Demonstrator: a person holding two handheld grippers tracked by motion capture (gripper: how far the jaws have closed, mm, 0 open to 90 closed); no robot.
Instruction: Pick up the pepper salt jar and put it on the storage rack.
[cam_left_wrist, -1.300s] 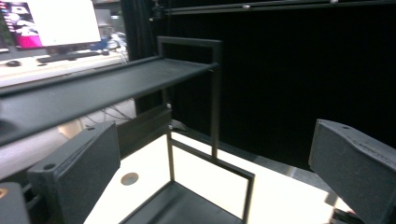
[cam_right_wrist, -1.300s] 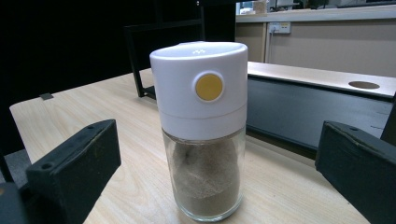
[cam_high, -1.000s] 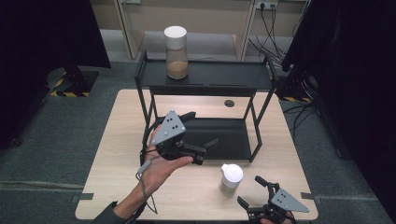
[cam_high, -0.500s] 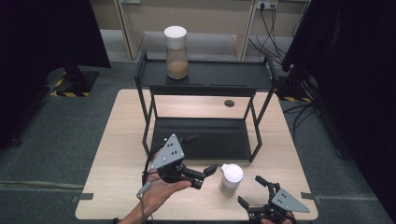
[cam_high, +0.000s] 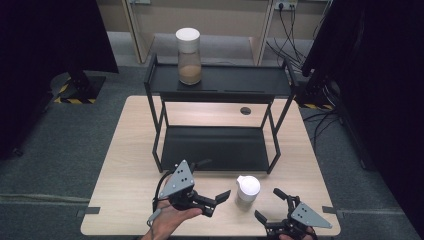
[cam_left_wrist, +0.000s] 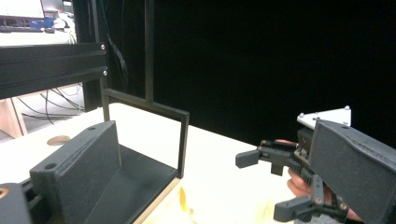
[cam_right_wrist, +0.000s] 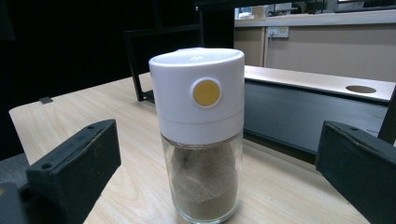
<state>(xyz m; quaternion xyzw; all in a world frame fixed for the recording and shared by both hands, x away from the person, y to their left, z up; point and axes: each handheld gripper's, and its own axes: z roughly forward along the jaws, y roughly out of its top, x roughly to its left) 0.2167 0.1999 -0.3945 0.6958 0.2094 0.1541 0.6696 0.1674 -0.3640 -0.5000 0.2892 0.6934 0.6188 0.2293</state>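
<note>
A small glass jar (cam_high: 247, 189) with a white lid and brownish powder stands on the table near its front edge. In the right gripper view the jar (cam_right_wrist: 201, 130) is upright, with a yellow dot on its lid, between the two wide-apart jaws and touching neither. My right gripper (cam_high: 267, 204) is open just right of the jar. My left gripper (cam_high: 217, 203) is open just left of the jar, jaws pointing at it. The left gripper view shows its own spread jaws and the right gripper (cam_left_wrist: 285, 184) beyond them.
A black two-tier rack (cam_high: 220, 86) stands mid-table; a taller jar (cam_high: 189, 55) with a white lid sits on its top shelf at the left. The lower shelf (cam_high: 215, 147) is bare. A round hole (cam_high: 245, 110) lies in the tabletop behind the rack.
My left gripper has moved from the rack's front toward the near edge and right, ending close beside the small jar. The right gripper and the jar have stayed put.
</note>
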